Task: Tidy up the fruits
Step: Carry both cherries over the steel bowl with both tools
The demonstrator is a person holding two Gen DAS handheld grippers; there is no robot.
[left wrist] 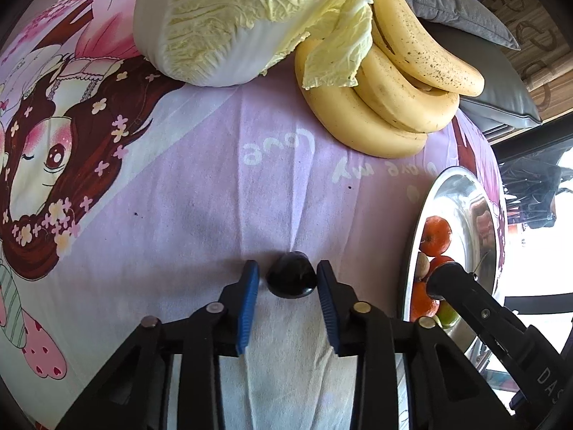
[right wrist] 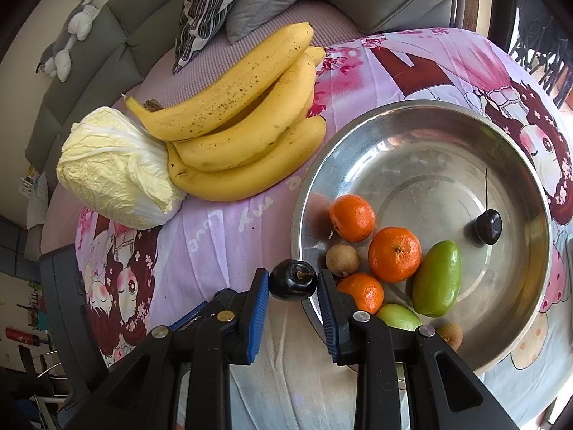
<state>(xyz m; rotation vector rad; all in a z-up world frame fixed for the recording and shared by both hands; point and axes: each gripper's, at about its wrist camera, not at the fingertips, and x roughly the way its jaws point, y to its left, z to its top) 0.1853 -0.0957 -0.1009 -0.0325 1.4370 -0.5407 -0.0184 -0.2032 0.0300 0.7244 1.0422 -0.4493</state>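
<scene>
Left gripper (left wrist: pixel 287 279) fingers closed on a small dark round cherry (left wrist: pixel 292 275) low on the cloth-covered tabletop (left wrist: pixel 200 193). Right gripper (right wrist: pixel 293 283) clamps another dark stemmed cherry (right wrist: pixel 293 279), lower centre of frame. The shiny steel bowl (right wrist: pixel 422 122) of fruit lies immediately right of the right fingers.

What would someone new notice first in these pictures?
A big bunch of bananas beside a pale cabbage on the pink cartoon tablecloth. Next, the steel bowl at right holds oranges, green fruit and a cherry. Each gripper pinches a dark fruit.
</scene>
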